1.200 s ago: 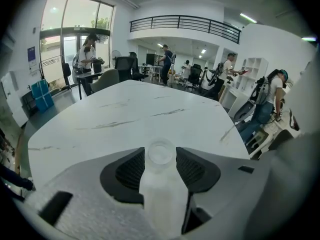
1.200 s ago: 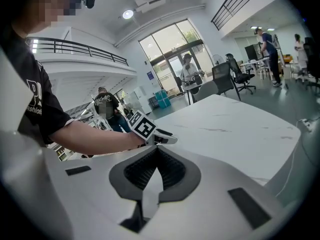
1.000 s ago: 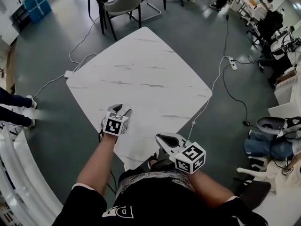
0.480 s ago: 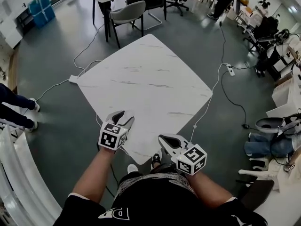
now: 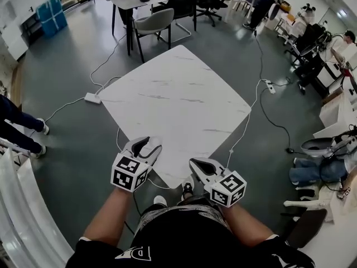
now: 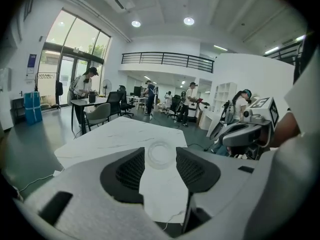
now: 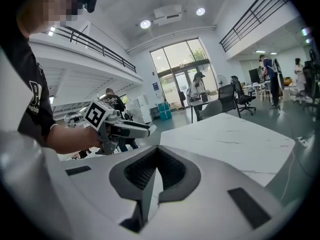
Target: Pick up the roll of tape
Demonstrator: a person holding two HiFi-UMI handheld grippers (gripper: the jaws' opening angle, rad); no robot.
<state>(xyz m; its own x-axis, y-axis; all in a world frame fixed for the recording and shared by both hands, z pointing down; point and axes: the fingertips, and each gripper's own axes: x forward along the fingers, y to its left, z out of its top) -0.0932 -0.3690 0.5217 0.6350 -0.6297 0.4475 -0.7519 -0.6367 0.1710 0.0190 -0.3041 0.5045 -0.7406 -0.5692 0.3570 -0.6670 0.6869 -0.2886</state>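
Note:
A clear roll of tape point(image 6: 160, 154) sits upright between the pads of my left gripper point(image 6: 160, 160), which is shut on it. In the head view that left gripper point(image 5: 147, 145) hangs over the near left edge of the white marble table point(image 5: 178, 99), and the tape shows only as a pale spot at its tips. My right gripper point(image 5: 198, 165) is beside the table's near corner, shut with nothing in it; its pads point(image 7: 150, 171) meet. The left gripper point(image 7: 125, 129) also appears in the right gripper view.
Cables point(image 5: 72, 102) and a power strip point(image 5: 92, 97) lie on the grey floor left of the table, another cable point(image 5: 262, 102) on the right. A chair point(image 5: 153, 21) and desk stand beyond the table. A person's legs point(image 5: 17, 124) are at the far left.
My left gripper has drawn back from over the tabletop to its near left edge, closer to me. The right gripper has hardly moved. The head view has shifted.

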